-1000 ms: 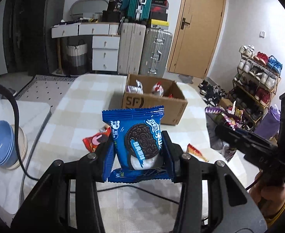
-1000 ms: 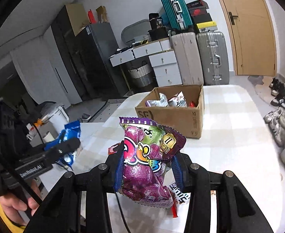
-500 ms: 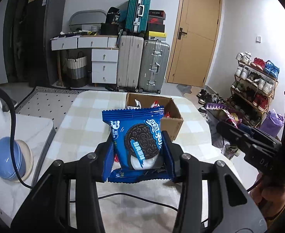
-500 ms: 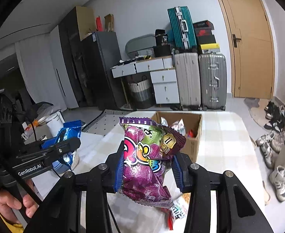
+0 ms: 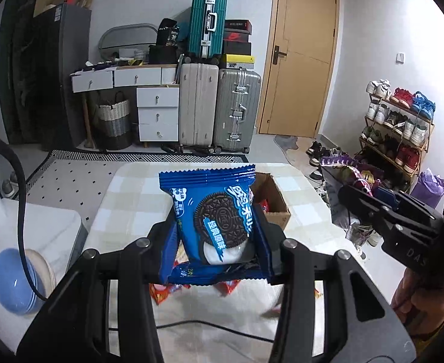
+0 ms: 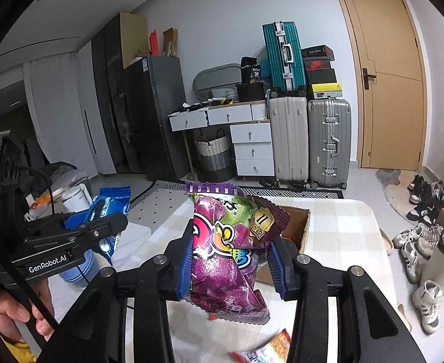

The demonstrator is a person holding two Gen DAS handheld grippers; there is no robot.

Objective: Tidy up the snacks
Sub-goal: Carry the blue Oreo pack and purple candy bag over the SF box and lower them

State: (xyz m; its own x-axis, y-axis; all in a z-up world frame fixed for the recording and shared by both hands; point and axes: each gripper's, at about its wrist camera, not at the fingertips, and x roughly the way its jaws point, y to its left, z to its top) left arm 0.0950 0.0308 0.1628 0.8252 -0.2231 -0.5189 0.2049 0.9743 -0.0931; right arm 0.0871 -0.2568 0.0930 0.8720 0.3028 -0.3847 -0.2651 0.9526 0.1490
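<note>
Left gripper (image 5: 216,239): jaws clamped on a blue Oreo packet (image 5: 213,224) (held upright)
Right gripper (image 6: 231,260): jaws clamped on a purple candy bag (image 6: 228,254)
Cardboard box (image 5: 275,202): open, on the checked desk (image 5: 131,205)

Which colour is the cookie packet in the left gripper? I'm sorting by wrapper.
Blue cookie packet, clearest in the left wrist view.
</note>
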